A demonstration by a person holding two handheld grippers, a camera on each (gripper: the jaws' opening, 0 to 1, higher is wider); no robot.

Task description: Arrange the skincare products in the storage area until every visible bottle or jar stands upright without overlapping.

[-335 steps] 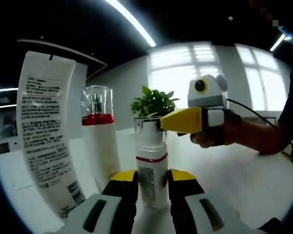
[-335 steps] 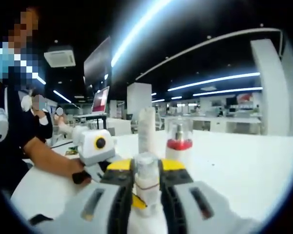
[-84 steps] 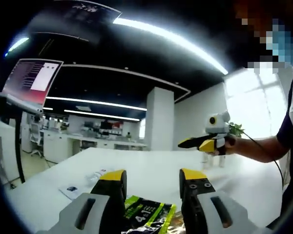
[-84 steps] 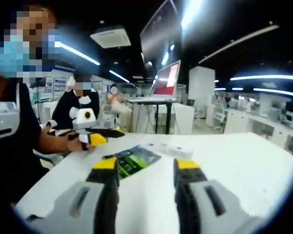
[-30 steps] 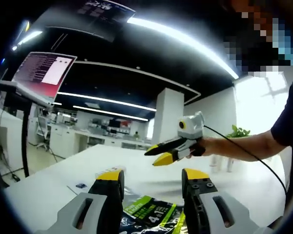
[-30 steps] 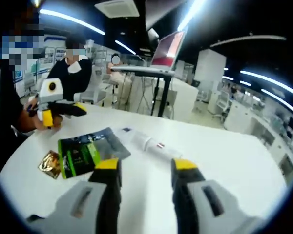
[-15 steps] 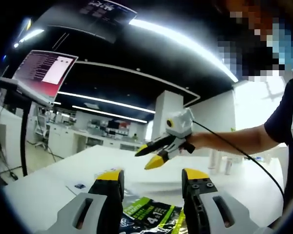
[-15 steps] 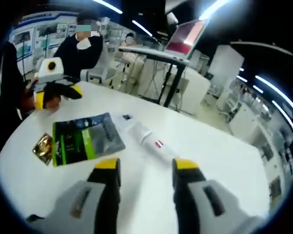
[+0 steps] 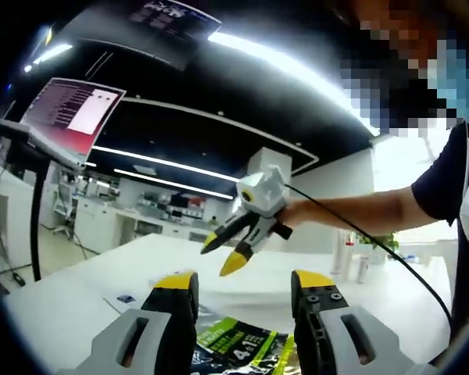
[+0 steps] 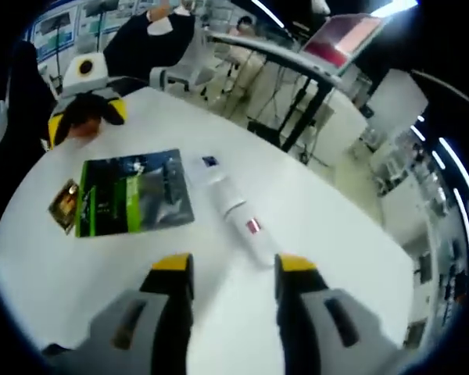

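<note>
A white tube with a red band (image 10: 240, 212) lies flat on the white table (image 10: 328, 226), just beyond my right gripper (image 10: 234, 269), which hangs open and empty above it. My left gripper (image 9: 244, 285) is open too, low over a green and black sachet (image 9: 236, 344) that lies between its jaws. The right gripper (image 9: 223, 254) hangs in the air ahead of it, tips pointing down and apart. Two small upright bottles (image 9: 352, 259) stand far off at the right. The left gripper (image 10: 86, 117) sits at the table's far left edge.
The green and black sachet (image 10: 133, 195) and a small gold sachet (image 10: 65, 205) lie left of the tube. A small blue-marked card (image 10: 209, 162) lies beyond it. A laptop on a stand (image 10: 344, 35) rises behind the table. A person (image 10: 152, 35) sits at the back.
My right gripper has risen and tilted down over the table, now closer above the lying tube. In the left gripper view it has come leftward and nearer. The left gripper has held still.
</note>
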